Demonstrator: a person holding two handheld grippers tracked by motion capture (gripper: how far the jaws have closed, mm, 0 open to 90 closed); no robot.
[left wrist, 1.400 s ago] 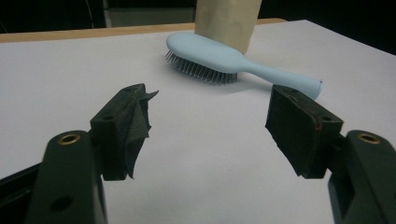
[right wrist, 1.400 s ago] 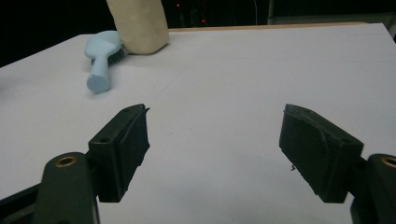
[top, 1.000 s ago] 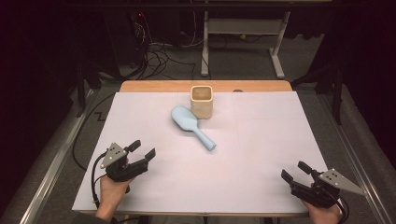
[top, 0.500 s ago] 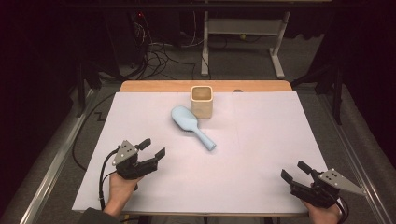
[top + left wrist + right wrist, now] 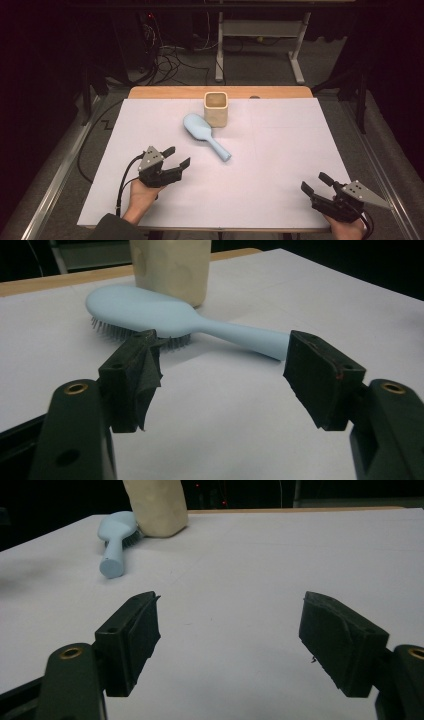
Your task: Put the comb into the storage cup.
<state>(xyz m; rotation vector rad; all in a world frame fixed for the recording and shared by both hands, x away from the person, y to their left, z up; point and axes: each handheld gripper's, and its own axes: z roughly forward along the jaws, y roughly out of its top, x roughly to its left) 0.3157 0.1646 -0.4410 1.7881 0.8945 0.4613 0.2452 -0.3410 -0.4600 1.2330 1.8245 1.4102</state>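
Cup [image 5: 170, 265] hides part of hairbrush [image 5: 150, 315] head.

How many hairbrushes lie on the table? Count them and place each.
1. The light blue hairbrush lies bristles down on the white sheet, its head beside the beige cup.

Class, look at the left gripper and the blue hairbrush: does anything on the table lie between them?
Nothing visible does. The left gripper, jaws open, faces the hairbrush across bare white paper. The beige cup stands beyond the brush head, out of the path.
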